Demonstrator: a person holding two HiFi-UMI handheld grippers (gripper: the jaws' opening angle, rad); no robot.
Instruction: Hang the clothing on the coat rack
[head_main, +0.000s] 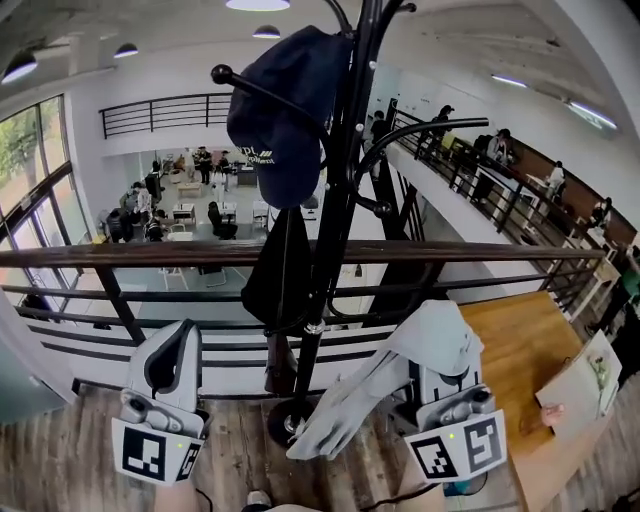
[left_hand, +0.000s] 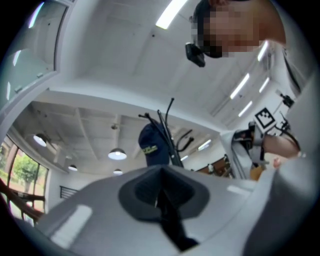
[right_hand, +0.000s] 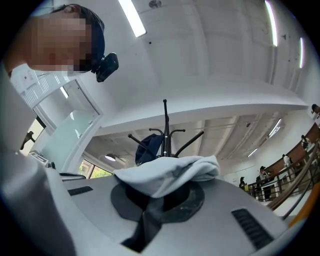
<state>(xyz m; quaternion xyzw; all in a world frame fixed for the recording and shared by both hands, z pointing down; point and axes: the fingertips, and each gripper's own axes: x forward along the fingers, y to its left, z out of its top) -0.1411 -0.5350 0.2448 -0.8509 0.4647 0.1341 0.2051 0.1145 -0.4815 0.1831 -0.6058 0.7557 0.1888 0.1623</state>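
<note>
A black coat rack (head_main: 338, 200) stands straight ahead, its base near my feet. A navy cap (head_main: 285, 100) hangs on one of its upper hooks, and a dark garment (head_main: 280, 275) hangs lower down the pole. My right gripper (head_main: 437, 330) is shut on a pale grey garment (head_main: 345, 405), which droops down to the left toward the rack's base. In the right gripper view the garment (right_hand: 167, 175) bunches over the shut jaws, with the rack (right_hand: 165, 130) beyond. My left gripper (head_main: 170, 350) is shut and holds nothing, left of the pole. In its own view the cap (left_hand: 152, 145) is ahead.
A black railing (head_main: 150, 255) runs across behind the rack, with an open atrium below it. A wooden table (head_main: 515, 345) stands to the right with a picture board (head_main: 580, 385) leaning at its edge. People walk on the balcony (head_main: 500, 160) at the right.
</note>
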